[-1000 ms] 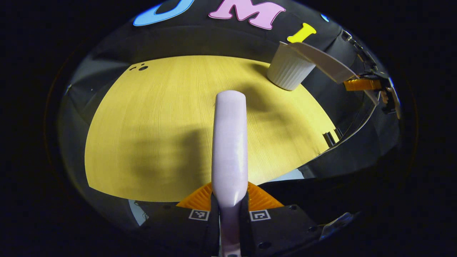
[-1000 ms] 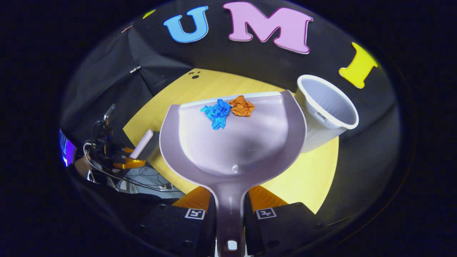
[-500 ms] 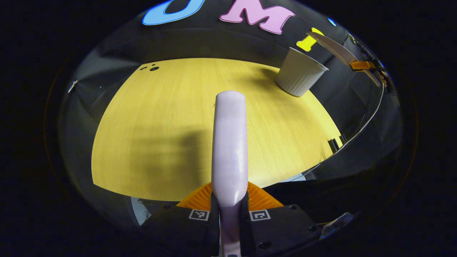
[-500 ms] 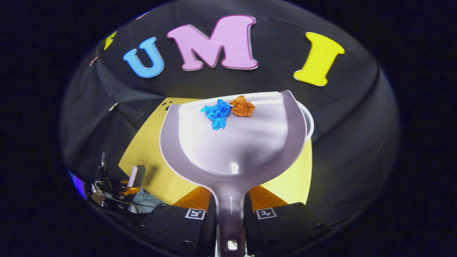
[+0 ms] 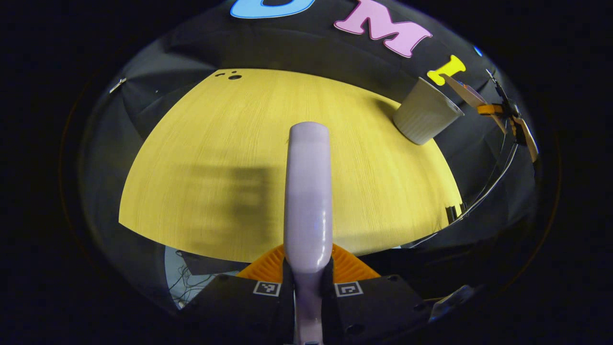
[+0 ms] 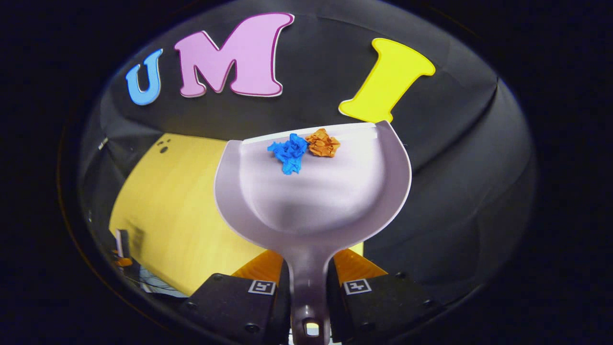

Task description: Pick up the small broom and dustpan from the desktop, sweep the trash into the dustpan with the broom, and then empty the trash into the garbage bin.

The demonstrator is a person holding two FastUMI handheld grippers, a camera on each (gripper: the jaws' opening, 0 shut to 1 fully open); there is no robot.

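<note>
Right gripper view: my right gripper is clenched on the dustpan handle, both fingers pressing it, pan held out ahead and roughly level, I'd say so the trash can't slide off. Blue paper wad and orange paper wad sit touching each other near the pan's front lip, so swept load is aboard. Yellow desktop lies below and to the left.

Left gripper view: my left gripper is clamped on the broom handle, which sticks straight fwd over the desktop; bristles can't be seen. Broom's job looks done, so I hold it aside, away from the pan. White bin stands near the far right corner of the desk, and the dustpan w/ the right gripper hangs just above and beside its rim, tilted.

Judgement: I'm at the emptying step. Next needs the pan lip over the bin mouth, then a tip fwd. Risk: light wads miss the opening.
</note>
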